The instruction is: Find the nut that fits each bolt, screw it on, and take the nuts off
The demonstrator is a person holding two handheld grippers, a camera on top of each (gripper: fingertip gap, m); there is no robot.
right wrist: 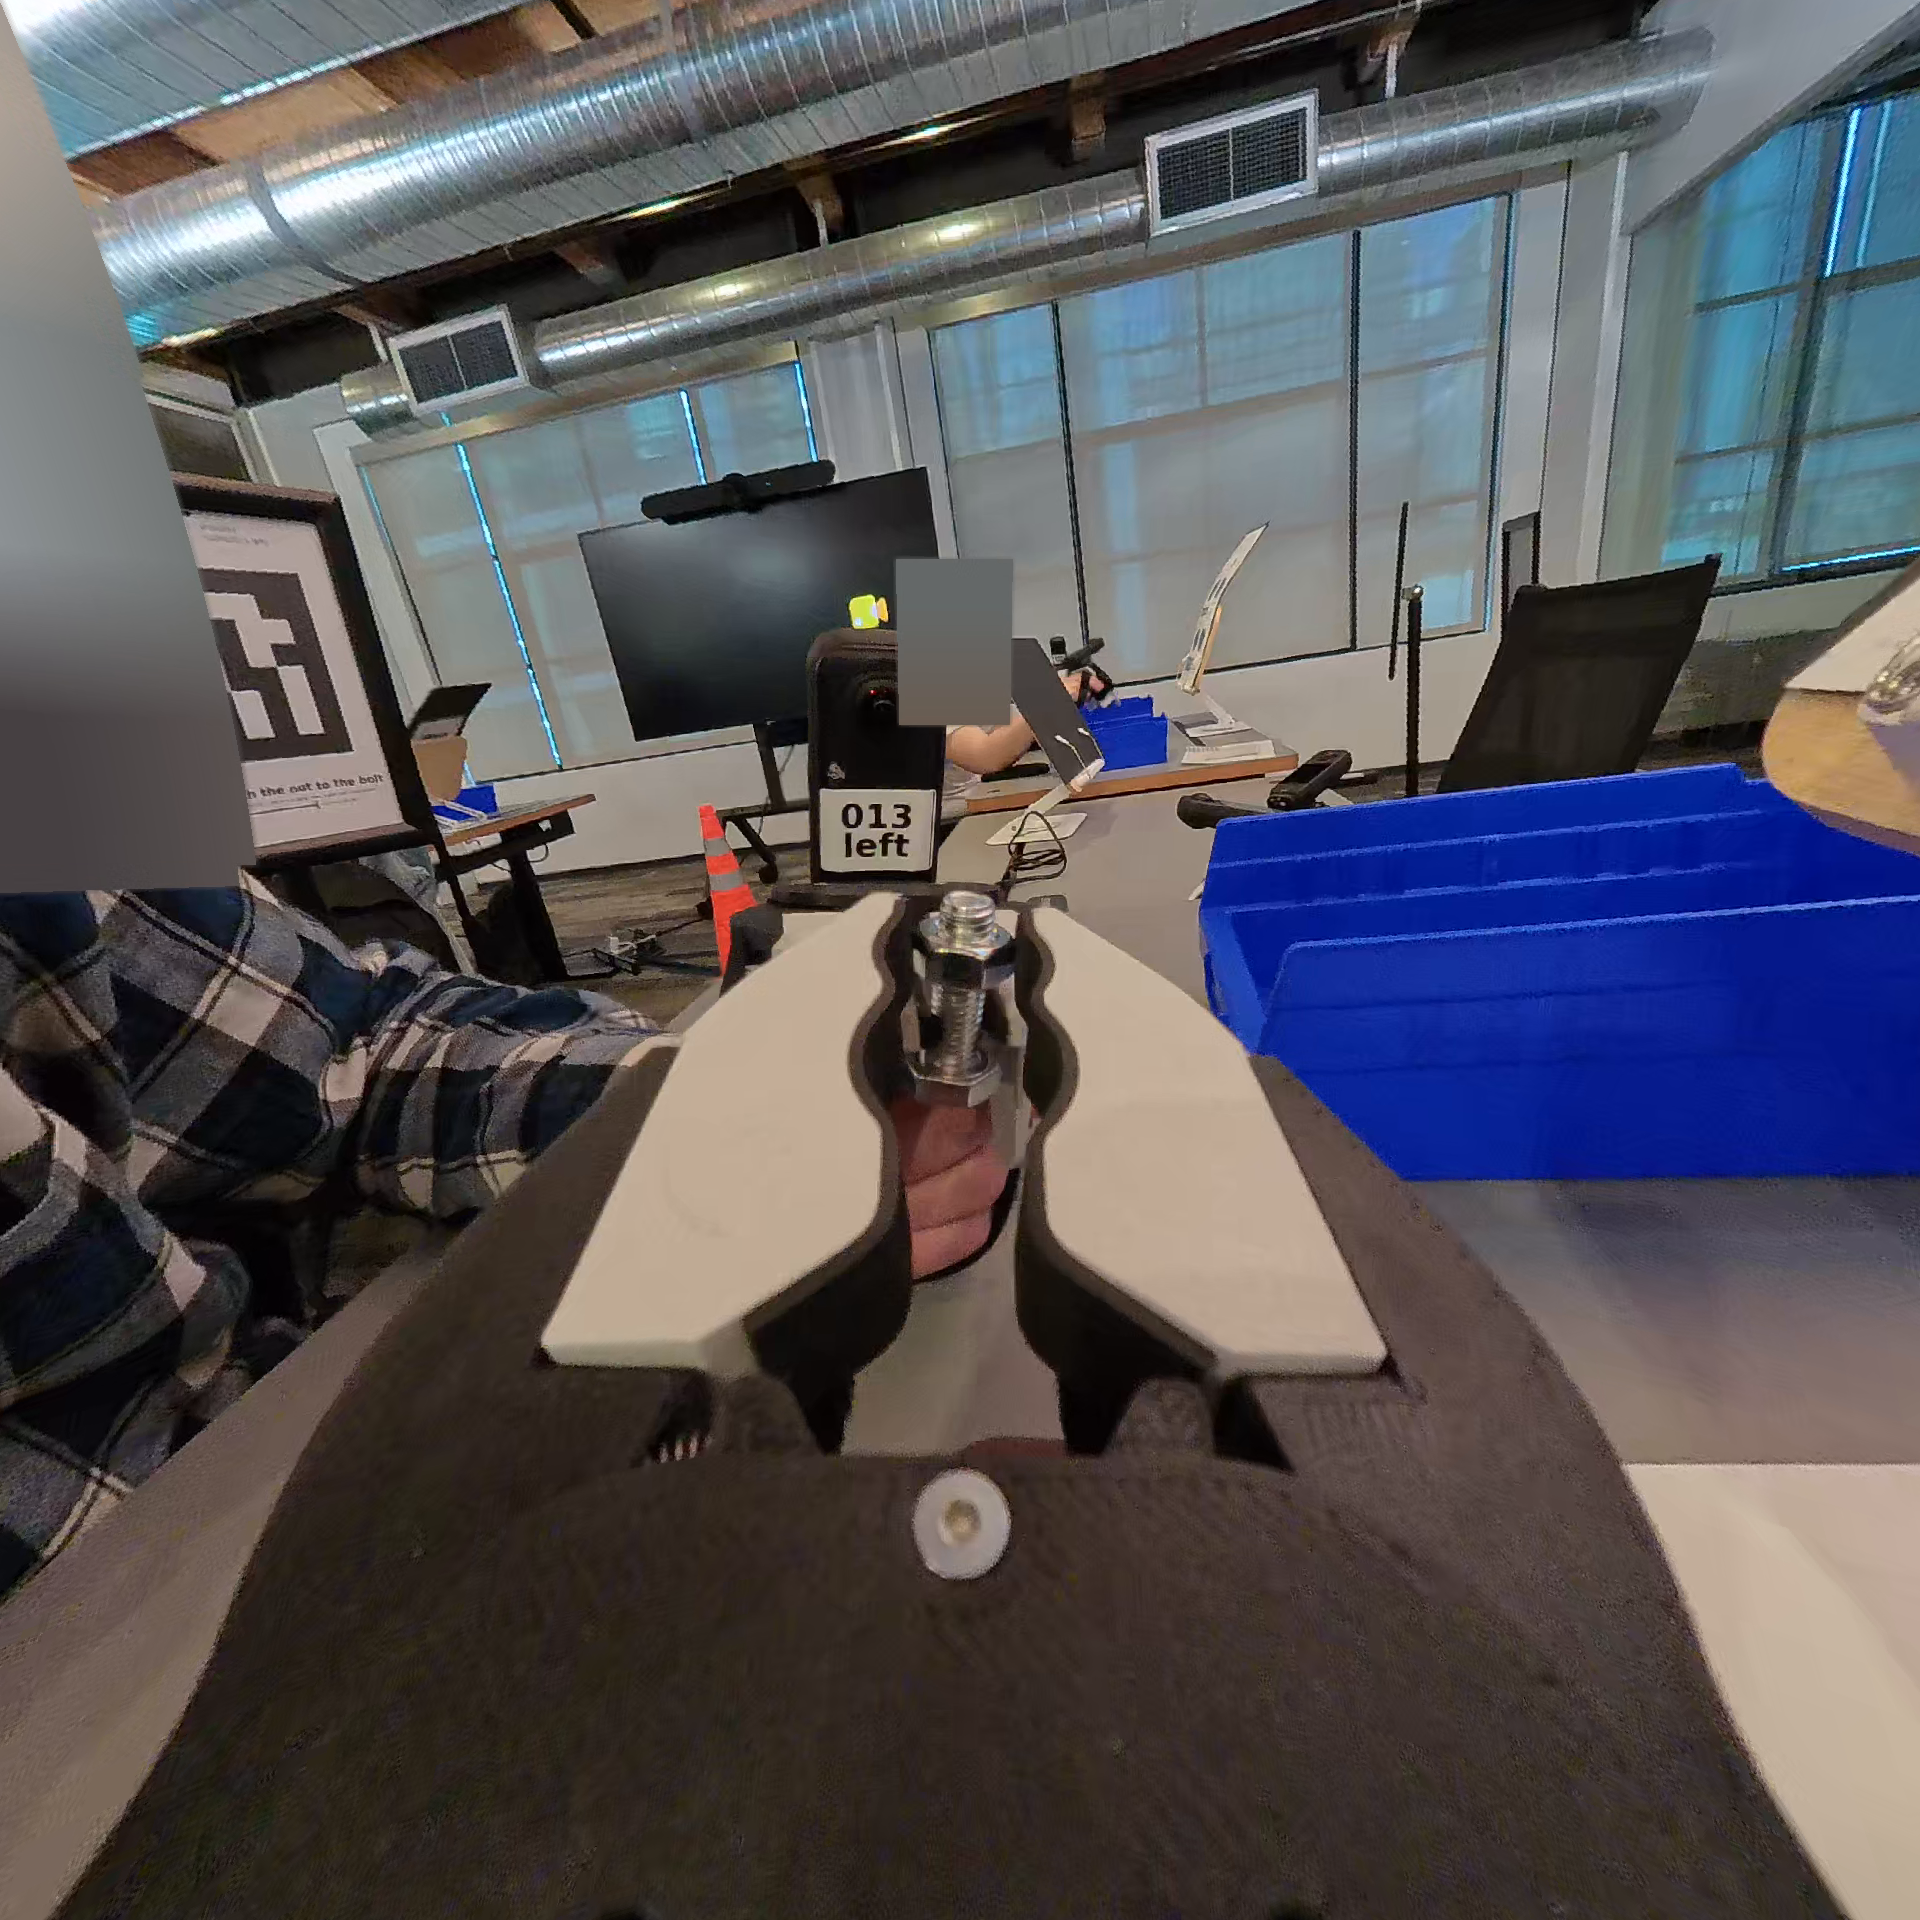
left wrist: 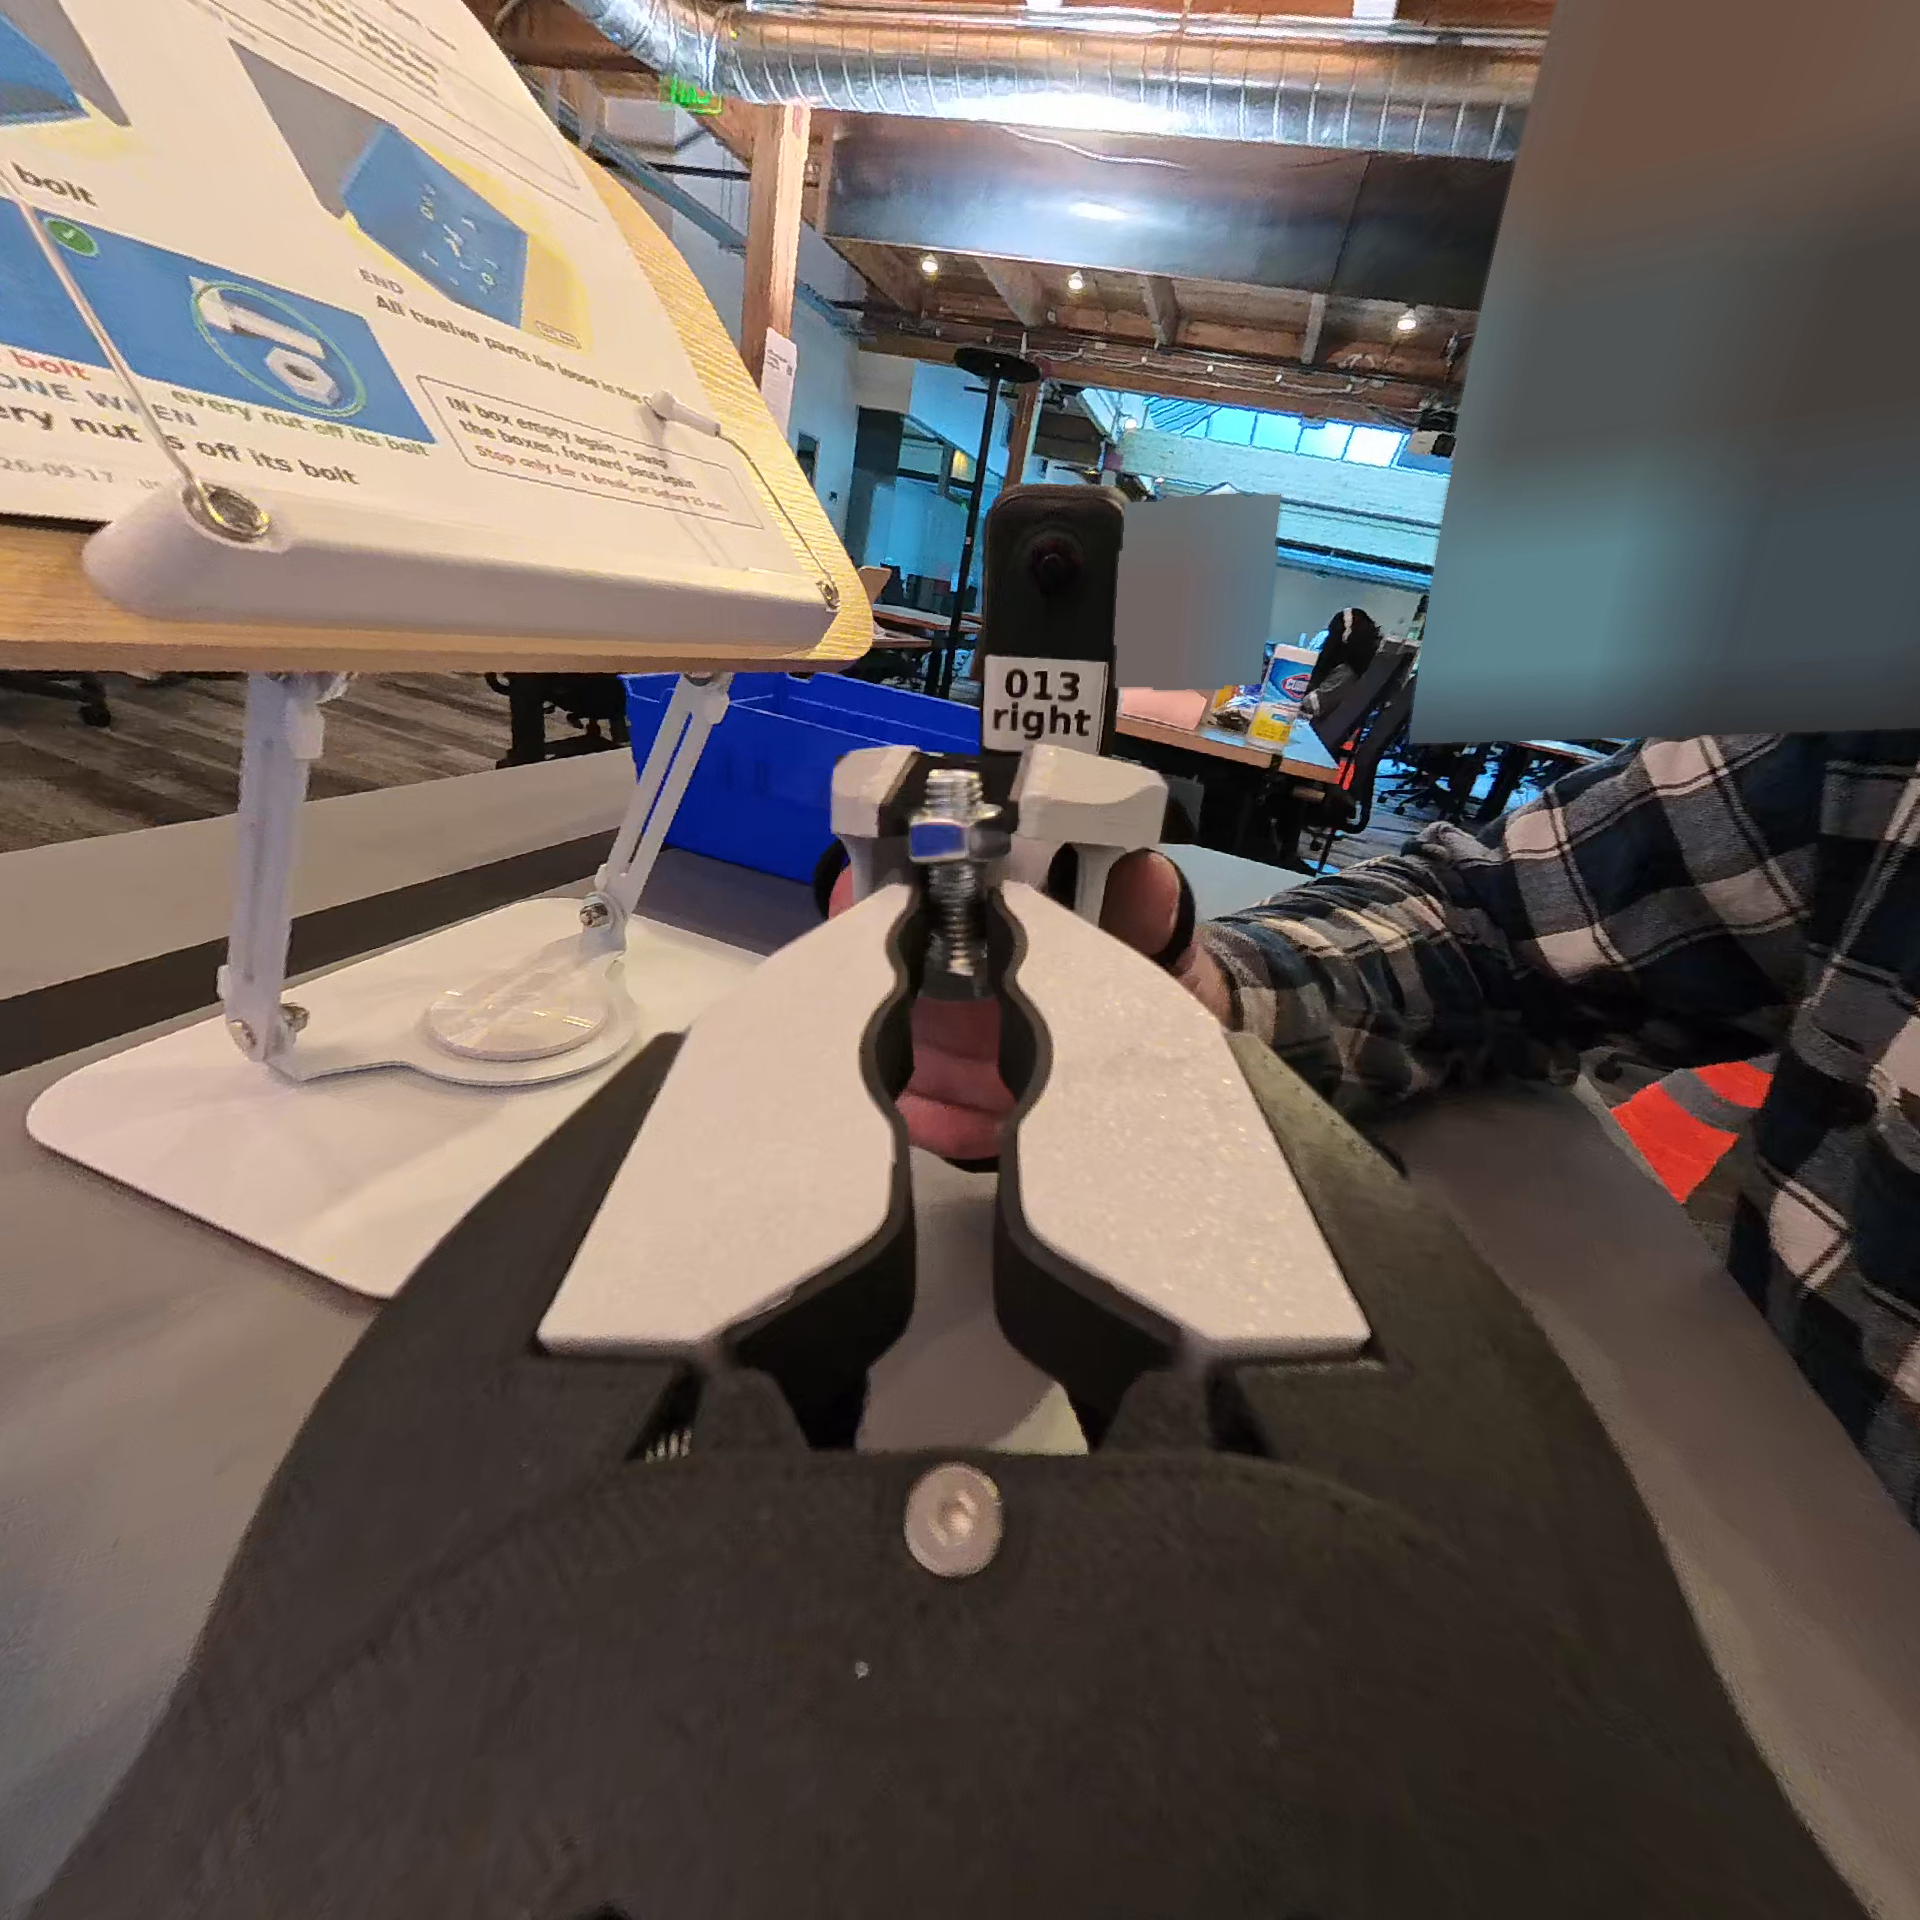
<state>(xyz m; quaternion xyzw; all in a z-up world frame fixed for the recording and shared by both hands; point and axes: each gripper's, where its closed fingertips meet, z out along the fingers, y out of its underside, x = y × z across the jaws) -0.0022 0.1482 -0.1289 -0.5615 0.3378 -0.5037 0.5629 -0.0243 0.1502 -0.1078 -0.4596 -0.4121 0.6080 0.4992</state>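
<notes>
At the far left a printed instruction sheet (left wrist: pixel 312 260), with blue photos and black and red lettering, leans on a white stand (left wrist: pixel 270 1039) on the grey table (left wrist: pixel 135 1351), with a blue bin (left wrist: pixel 769 758) behind it. In the middle the left gripper (left wrist: pixel 951 914) is clamped on the threaded shank of an upright silver bolt (left wrist: pixel 951 935), held above the table. The right gripper (left wrist: pixel 997 800) faces it with its pads pressed against the sides of the hex nut (left wrist: pixel 940 836) threaded near the bolt's top. A white sticker (left wrist: pixel 1042 703) with black print sits on its camera housing. Further right stand a distant white tub (left wrist: pixel 1288 691) with a brand label and a plaid sleeve (left wrist: pixel 1558 935).
</notes>
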